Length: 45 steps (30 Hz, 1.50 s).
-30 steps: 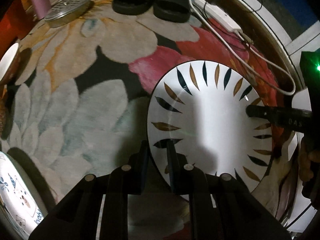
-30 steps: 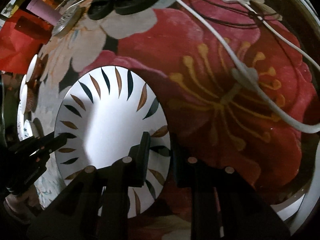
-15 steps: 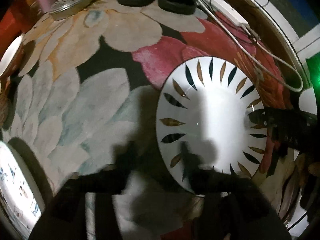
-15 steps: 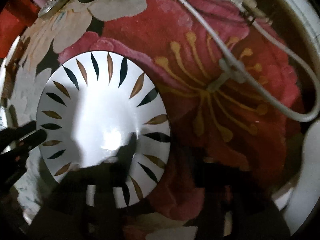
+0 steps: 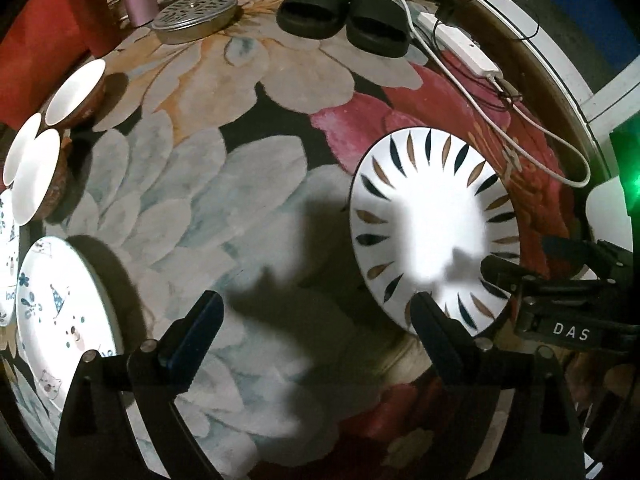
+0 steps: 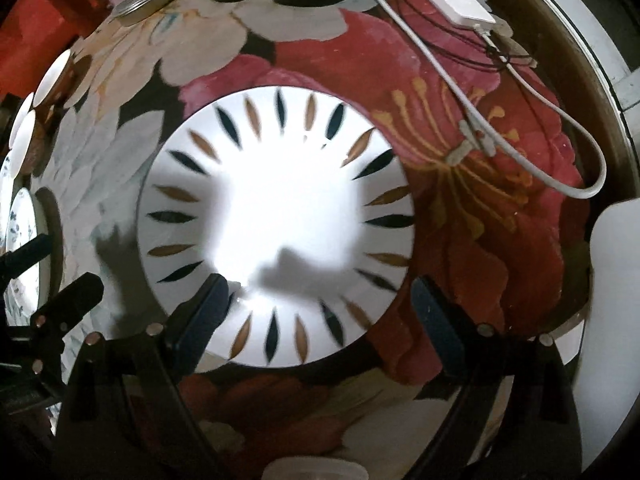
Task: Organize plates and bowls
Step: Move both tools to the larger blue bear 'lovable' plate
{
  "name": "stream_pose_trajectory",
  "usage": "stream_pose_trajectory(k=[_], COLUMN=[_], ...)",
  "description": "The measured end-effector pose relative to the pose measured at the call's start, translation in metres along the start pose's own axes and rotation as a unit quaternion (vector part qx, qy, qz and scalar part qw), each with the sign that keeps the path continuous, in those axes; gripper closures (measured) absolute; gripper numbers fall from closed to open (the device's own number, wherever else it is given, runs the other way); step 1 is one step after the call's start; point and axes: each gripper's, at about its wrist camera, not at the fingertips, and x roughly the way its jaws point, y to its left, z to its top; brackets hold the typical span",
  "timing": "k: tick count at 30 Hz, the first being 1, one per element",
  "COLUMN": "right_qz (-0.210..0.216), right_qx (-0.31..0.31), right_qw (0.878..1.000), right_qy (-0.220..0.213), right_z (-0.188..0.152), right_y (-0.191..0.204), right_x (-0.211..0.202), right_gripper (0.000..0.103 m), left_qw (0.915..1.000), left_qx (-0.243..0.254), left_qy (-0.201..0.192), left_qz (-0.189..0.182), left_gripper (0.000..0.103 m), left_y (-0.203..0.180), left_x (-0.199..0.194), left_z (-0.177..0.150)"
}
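Plate [image 6: 280, 208] lies apparently free btwn opening right gripper [image 6: 316, 300].

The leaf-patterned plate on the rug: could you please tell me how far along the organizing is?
Done: the leaf-patterned plate lies flat on the rug. In hand: nothing; the left gripper and right gripper are opening, clear of its rim. Left: three bowls and the cartoon-print plate sit apart at the left edge, not yet grouped with it.

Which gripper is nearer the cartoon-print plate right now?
Left. The left gripper hangs open over the rug, with the cartoon-print plate just beside its left finger. The right gripper, jaws opening, straddles the leaf-pattern plate, farther off.
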Motion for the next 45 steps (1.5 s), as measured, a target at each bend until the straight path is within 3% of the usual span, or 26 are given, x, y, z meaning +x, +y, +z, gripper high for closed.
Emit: stream_pose_trajectory(k=[14,22,31,36,41,45], right_qz=[0.013,0.033,0.071,0.076,0.073,0.074], right_qx=[-0.041,-0.085,-0.144,-0.18,-0.21,-0.226], right_qw=[0.999,0.996,0.987,0.981,0.975,0.971], right_qy=[-0.01,-0.007,-0.001,-0.002,-0.004,0.001], right_z=[0.007,0.01,0.006,0.004,0.0,-0.004], right_y=[0.044,0.101,0.178,0.212,0.237,0.255], right_x=[-0.012,-0.007,-0.009,-0.014,-0.013,-0.007], right_gripper=[0.009,0.009,0.009,0.009,0.009,0.009], left_qw=[0.9984,0.9941,0.9899,0.9839,0.9698,0.9665], left_qx=[-0.052,-0.1,-0.113,-0.155,-0.23,-0.24], left_qy=[-0.015,-0.008,-0.018,-0.021,-0.027,-0.037], left_qz=[0.016,0.041,0.084,0.087,0.077,0.082], left_gripper=[0.008,0.008,0.008,0.008,0.008,0.008], left_y=[0.061,0.123,0.19,0.222,0.257,0.271], left_x=[-0.02,-0.035,-0.089,-0.101,-0.097,-0.096], left_z=[-0.019,-0.046,-0.079,-0.104,-0.13,-0.138])
